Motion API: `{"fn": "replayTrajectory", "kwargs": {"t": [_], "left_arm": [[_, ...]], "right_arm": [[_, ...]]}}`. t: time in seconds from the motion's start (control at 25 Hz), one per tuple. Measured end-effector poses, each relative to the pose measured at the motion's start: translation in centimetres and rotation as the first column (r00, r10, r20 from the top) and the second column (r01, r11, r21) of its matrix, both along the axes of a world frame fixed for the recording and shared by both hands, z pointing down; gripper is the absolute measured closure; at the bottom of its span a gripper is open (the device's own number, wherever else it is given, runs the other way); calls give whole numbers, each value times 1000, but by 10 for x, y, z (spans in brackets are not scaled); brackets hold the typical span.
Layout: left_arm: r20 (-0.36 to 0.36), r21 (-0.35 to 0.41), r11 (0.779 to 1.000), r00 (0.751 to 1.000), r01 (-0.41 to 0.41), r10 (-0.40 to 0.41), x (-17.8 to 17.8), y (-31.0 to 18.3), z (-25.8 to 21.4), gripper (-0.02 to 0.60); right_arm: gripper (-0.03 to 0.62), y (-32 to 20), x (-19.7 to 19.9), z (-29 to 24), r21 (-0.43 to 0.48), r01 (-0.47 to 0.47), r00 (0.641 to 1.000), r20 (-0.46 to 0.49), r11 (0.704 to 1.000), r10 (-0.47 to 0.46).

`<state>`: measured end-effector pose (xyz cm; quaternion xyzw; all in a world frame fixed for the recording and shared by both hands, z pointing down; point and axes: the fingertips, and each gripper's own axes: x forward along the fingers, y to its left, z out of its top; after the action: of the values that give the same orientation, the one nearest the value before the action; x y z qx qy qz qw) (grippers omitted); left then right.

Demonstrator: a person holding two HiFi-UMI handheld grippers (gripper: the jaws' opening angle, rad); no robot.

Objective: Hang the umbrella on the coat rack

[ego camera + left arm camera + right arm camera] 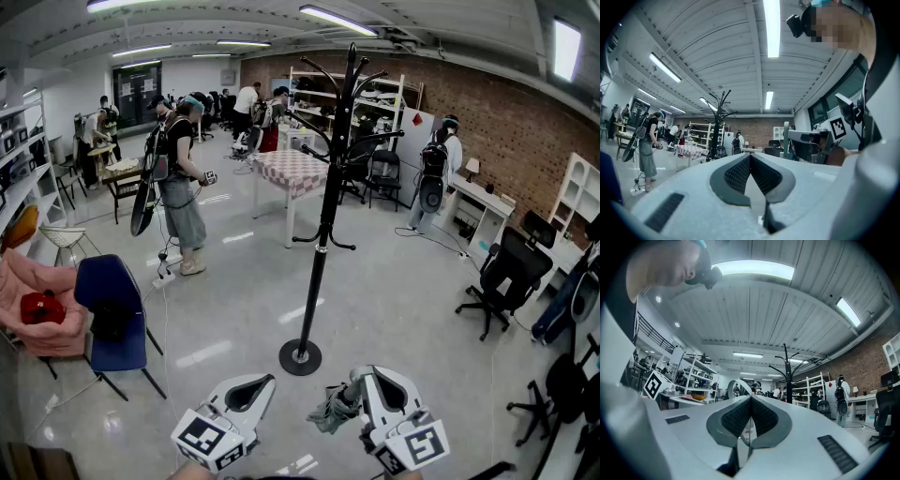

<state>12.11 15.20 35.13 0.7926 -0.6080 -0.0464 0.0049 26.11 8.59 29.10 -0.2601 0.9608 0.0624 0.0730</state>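
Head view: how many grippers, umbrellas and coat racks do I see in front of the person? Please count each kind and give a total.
grippers: 2, the left gripper and the right gripper
umbrella: 1, held by the right gripper
coat rack: 1
Total: 4

A table (292,172) is standing behind the coat rack (323,220), a chair (111,292) left of it, an office chair (511,267) right; the umbrella (330,412) is seemingly hanging before it.

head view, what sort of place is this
Most likely a shared lab or workshop, though that is a guess. It is a big open room with a brick wall, storage shelves and office chairs. A person and others wear backpacks and headsets. A coat rack stands mid-floor.
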Motion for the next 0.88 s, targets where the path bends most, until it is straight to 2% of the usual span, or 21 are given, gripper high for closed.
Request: {"fn": "replayTrajectory", "kwargs": {"t": [0.36,0.88], "left_arm": [[10,-9,1000,1000,5,-5,1,8,4,574],[-22,-2,1000,1000,19,-19,-9,25,2,574]], "right_arm": [[586,7,-2,1,6,13,1000,-10,1000,-13],[586,25,-13,-4,28,28,1000,-15,999,-28]]}}
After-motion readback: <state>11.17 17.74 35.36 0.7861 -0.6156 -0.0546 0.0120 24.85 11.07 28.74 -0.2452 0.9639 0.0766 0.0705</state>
